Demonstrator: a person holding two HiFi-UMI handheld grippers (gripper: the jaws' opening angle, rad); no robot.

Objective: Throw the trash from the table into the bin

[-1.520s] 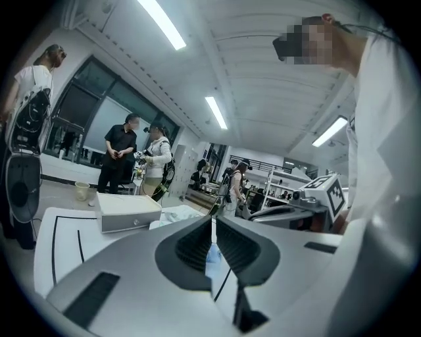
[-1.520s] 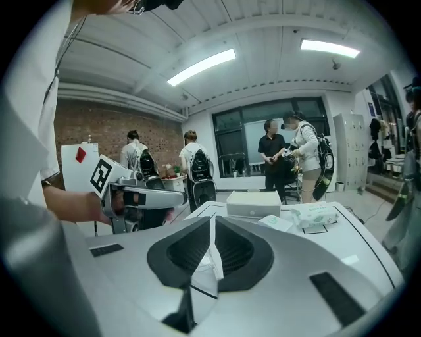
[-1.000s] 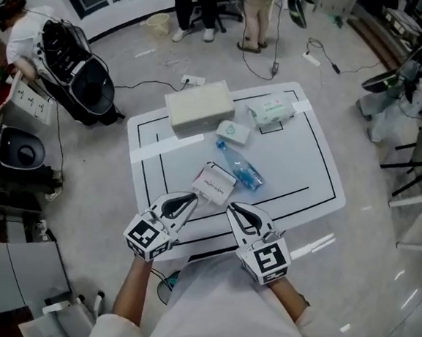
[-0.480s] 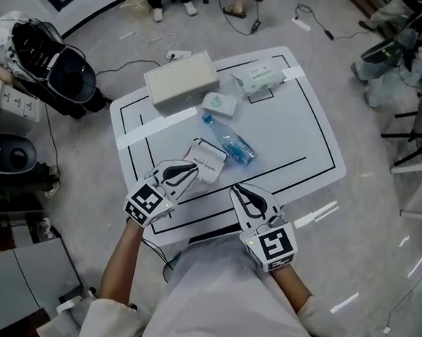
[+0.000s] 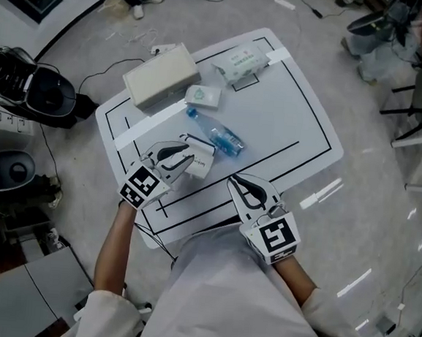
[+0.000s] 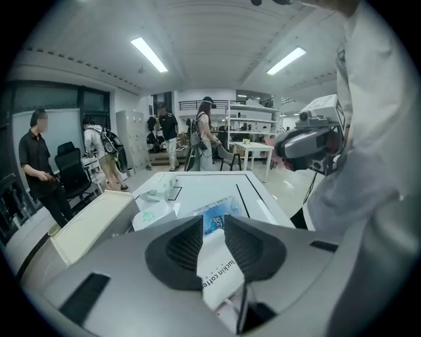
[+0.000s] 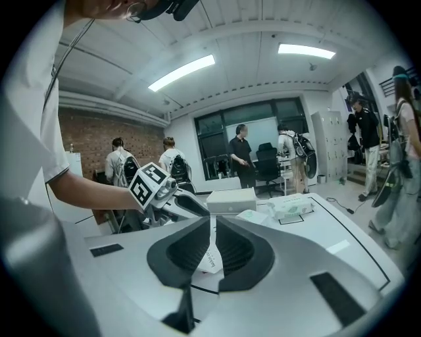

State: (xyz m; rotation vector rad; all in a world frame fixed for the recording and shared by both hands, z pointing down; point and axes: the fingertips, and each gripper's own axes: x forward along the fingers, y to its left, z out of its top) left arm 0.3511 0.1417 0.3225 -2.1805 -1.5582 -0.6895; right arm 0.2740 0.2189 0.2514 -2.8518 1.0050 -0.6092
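Bag point(image 5: 203, 162) toward the near edge of the table point(image 5: 289, 119) lies between jaws of our left gripper point(image 5: 190, 158), just now opening; our right gripper point(image 5: 234, 182) is closed, empty.

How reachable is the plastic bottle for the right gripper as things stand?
Likely reachable, yes: bare tabletop lies between the right gripper and the plastic bottle, with the paper bag just off to one side. Its jaws are shut and would have to open first.
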